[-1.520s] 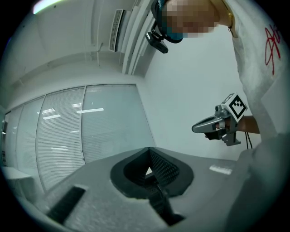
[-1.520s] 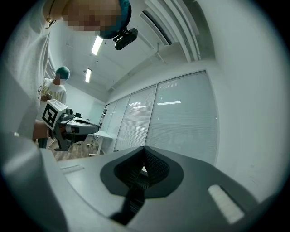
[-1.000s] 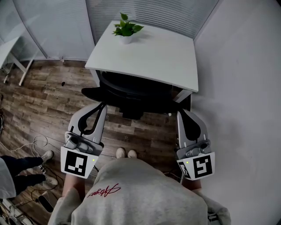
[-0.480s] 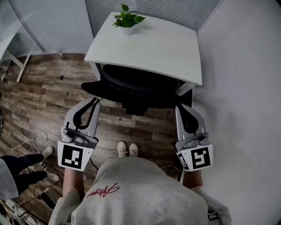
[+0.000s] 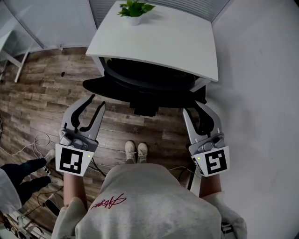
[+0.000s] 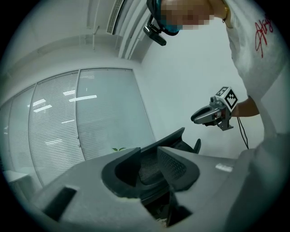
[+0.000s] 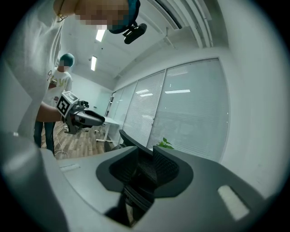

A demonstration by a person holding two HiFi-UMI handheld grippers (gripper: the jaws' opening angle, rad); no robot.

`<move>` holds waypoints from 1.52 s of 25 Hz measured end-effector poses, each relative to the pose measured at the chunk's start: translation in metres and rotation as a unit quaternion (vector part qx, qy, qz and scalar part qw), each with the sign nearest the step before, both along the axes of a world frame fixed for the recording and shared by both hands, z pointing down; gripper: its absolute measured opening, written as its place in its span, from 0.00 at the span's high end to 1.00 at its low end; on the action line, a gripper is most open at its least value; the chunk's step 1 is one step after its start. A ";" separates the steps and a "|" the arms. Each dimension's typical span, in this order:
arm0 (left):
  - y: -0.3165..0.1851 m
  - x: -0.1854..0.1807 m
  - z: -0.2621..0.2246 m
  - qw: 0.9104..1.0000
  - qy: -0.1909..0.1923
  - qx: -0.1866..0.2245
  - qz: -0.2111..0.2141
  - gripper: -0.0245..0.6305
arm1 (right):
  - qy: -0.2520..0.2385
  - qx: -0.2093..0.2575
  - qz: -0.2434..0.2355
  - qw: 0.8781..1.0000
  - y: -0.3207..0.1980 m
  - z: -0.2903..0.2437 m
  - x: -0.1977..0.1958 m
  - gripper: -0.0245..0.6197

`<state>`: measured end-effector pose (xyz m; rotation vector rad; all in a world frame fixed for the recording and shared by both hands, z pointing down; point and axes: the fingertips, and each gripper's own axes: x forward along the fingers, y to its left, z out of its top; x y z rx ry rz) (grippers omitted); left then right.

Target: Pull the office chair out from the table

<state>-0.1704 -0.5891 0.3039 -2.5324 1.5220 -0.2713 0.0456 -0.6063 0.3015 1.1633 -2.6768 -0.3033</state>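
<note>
The black office chair (image 5: pixel 140 84) stands pushed under the white table (image 5: pixel 163 42), with its backrest and left armrest (image 5: pixel 93 87) sticking out toward me. My left gripper (image 5: pixel 97 101) hovers just short of the left armrest, and its jaws are opening with nothing between them. My right gripper (image 5: pixel 191 107) hangs near the chair's right rear corner; its jaws are opening too and hold nothing. In the left gripper view the chair's back (image 6: pixel 174 140) shows beyond the parted fingertips (image 6: pixel 136 154). The right gripper view shows the mesh backrest (image 7: pixel 131 138) the same way.
A potted plant (image 5: pixel 134 9) sits on the table's far edge. A white wall (image 5: pixel 261 93) runs close along the right. Cables (image 5: pixel 32 144) and another person's legs (image 5: pixel 23 175) lie at the left on the wood floor. My shoes (image 5: pixel 135 150) are behind the chair.
Both grippers have sunk and drawn slightly back from the chair, and both pairs of jaws have gone from shut to parted. The chair stays under the table.
</note>
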 end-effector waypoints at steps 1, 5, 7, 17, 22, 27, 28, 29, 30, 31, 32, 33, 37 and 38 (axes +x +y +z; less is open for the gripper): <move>-0.001 0.001 0.003 1.000 -0.003 -0.003 0.004 0.79 | 0.001 0.001 -0.001 1.000 -0.001 0.001 -0.002 0.83; -0.003 0.006 0.020 0.999 -0.020 -0.021 0.027 0.76 | 0.020 -0.005 -0.014 1.000 -0.005 0.012 -0.008 0.79; -0.004 0.009 0.034 0.997 -0.062 -0.030 0.043 0.74 | 0.030 -0.010 -0.022 0.999 -0.007 0.021 -0.010 0.78; -0.018 0.021 0.066 0.981 -0.153 -0.044 0.108 0.66 | 0.142 -0.015 -0.068 0.987 -0.011 0.060 -0.019 0.72; -0.023 0.020 0.077 0.975 -0.177 -0.055 0.121 0.64 | 0.187 -0.030 -0.091 0.978 -0.013 0.079 -0.022 0.70; -0.029 0.026 0.094 0.967 -0.209 -0.068 0.132 0.61 | 0.208 -0.041 -0.101 0.972 -0.016 0.094 -0.023 0.70; -0.029 0.027 0.097 0.965 -0.214 -0.070 0.136 0.61 | 0.213 -0.041 -0.103 0.971 -0.017 0.096 -0.024 0.70; -0.030 0.027 0.099 0.963 -0.219 -0.073 0.138 0.61 | 0.218 -0.041 -0.104 0.970 -0.017 0.098 -0.025 0.70; -0.030 0.027 0.102 0.962 -0.224 -0.076 0.140 0.60 | 0.221 -0.041 -0.106 0.969 -0.018 0.100 -0.026 0.70; -0.031 0.027 0.105 0.960 -0.229 -0.078 0.140 0.60 | 0.224 -0.043 -0.106 0.968 -0.019 0.103 -0.027 0.70; -0.032 0.027 0.108 0.959 -0.234 -0.080 0.140 0.60 | 0.228 -0.043 -0.107 0.967 -0.019 0.105 -0.028 0.70; -0.033 0.027 0.112 0.958 -0.237 -0.082 0.140 0.60 | 0.232 -0.040 -0.107 0.966 -0.021 0.108 -0.029 0.70; -0.034 0.027 0.125 0.951 -0.259 -0.088 0.146 0.60 | 0.270 -0.023 -0.105 0.957 -0.024 0.116 -0.031 0.69; -0.034 0.027 0.128 0.948 -0.266 -0.089 0.148 0.60 | 0.281 -0.019 -0.107 0.953 -0.024 0.118 -0.031 0.69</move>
